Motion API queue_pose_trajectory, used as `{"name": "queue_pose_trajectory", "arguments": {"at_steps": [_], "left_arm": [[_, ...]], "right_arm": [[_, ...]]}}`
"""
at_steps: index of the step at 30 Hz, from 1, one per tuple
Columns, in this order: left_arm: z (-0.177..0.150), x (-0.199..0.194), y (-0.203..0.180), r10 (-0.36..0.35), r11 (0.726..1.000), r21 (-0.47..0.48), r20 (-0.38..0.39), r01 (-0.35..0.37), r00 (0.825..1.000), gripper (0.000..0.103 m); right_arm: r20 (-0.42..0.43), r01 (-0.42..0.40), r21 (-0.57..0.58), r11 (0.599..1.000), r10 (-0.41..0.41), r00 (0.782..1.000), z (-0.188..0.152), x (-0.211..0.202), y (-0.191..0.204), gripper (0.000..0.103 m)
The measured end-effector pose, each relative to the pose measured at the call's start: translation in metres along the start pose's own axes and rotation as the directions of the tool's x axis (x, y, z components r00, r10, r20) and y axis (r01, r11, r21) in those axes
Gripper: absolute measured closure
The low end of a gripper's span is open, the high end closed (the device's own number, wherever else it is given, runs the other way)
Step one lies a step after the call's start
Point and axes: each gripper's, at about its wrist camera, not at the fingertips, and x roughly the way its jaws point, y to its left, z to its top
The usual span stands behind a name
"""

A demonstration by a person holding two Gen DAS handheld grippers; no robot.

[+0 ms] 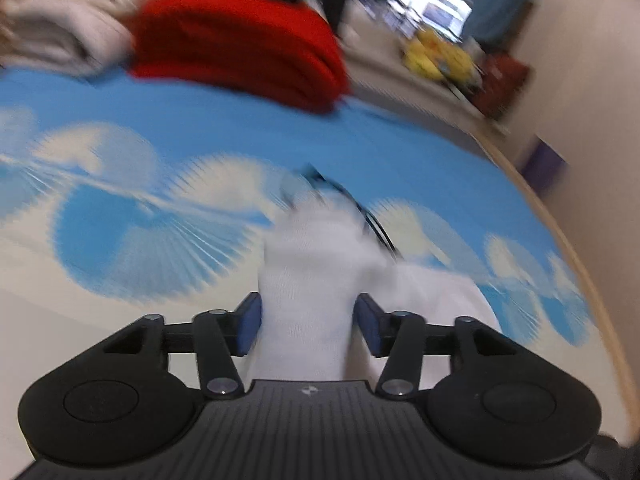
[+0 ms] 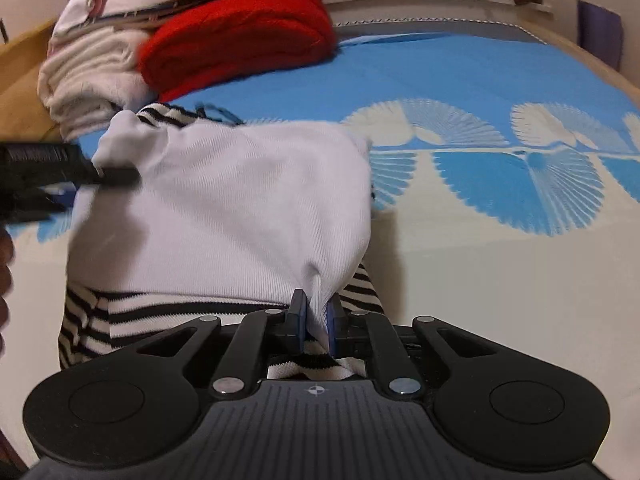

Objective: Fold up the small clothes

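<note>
Left wrist view: the left gripper (image 1: 308, 322) pinches a bunched fold of the white ribbed cotton garment (image 1: 308, 280) above the blue fan-patterned bed cover (image 1: 120, 140)

Right wrist view: the right gripper (image 2: 316, 320) clamps that garment's corner, striped trim below

No readable text, labels, brands or numbers in either view. Only sign: small round cross-quartered mark at lower centre of each frame, on ribbed grey body of left gripper (image 1: 308, 320) and right gripper (image 2: 316, 322). Too small to tell if logo or alignment mark. Left-wrist view heavily blurred, so anything on far shelf (image 1: 400, 56) at upper right unreadable.
</note>
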Motion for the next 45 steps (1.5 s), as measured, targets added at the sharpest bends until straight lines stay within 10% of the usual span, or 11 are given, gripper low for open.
{"name": "queue_pose_trajectory", "arguments": {"at_steps": [6, 12, 16, 20, 23, 26, 28, 35, 39, 42, 45], "left_arm": [[-0.013, -0.012, -0.003, -0.044, 0.986, 0.152, -0.195, 0.074, 0.980, 0.042], [-0.081, 0.021, -0.005, 0.112, 0.927, 0.374, -0.369, 0.037, 0.923, 0.034], [-0.077, 0.004, -0.004, 0.132, 0.924, 0.383, -0.334, 0.007, 0.933, 0.030], [-0.060, -0.042, -0.003, 0.001, 0.933, 0.346, -0.271, 0.096, 0.963, 0.031], [-0.079, -0.032, -0.002, 0.016, 0.915, 0.381, -0.362, 0.133, 0.932, 0.031], [-0.120, 0.004, -0.003, 0.204, 0.835, 0.545, -0.441, 0.080, 0.874, 0.019], [-0.131, 0.000, -0.008, 0.243, 0.792, 0.609, -0.396, 0.054, 0.886, 0.018], [-0.092, -0.078, -0.018, 0.217, 0.870, 0.483, -0.198, -0.097, 0.956, 0.015], [-0.080, -0.135, -0.031, 0.149, 0.910, 0.397, -0.048, -0.118, 0.988, 0.015], [-0.094, -0.192, -0.038, 0.128, 0.950, 0.265, 0.149, -0.164, 0.981, 0.012], [-0.120, -0.223, -0.044, 0.129, 0.962, 0.217, 0.172, -0.166, 0.977, 0.010]], "right_arm": [[-0.082, 0.121, -0.075, 0.990, -0.127, 0.989, 0.002, 0.034, 0.026, 0.094], [-0.130, 0.165, -0.079, 0.983, -0.174, 0.976, -0.002, 0.047, 0.030, 0.088], [-0.141, 0.190, -0.027, 0.981, -0.191, 0.971, -0.001, 0.039, 0.029, 0.077], [-0.096, 0.145, -0.051, 0.988, -0.150, 0.984, 0.001, 0.016, 0.035, 0.074], [-0.148, 0.147, -0.095, 0.985, -0.160, 0.976, -0.006, 0.020, 0.033, 0.074], [-0.291, 0.168, -0.167, 0.972, -0.211, 0.933, -0.023, 0.045, 0.029, 0.066], [-0.280, 0.182, -0.231, 0.956, -0.245, 0.928, -0.027, 0.046, 0.032, 0.056], [-0.122, 0.249, -0.112, 0.962, -0.262, 0.957, -0.006, -0.025, 0.018, 0.051], [0.080, 0.262, -0.030, 0.965, -0.259, 0.963, -0.006, -0.092, 0.017, 0.026], [0.189, 0.241, -0.024, 0.970, -0.232, 0.954, -0.018, -0.133, 0.020, 0.017], [0.276, 0.216, -0.007, 0.976, -0.205, 0.939, -0.038, -0.167, 0.022, 0.014]]}}
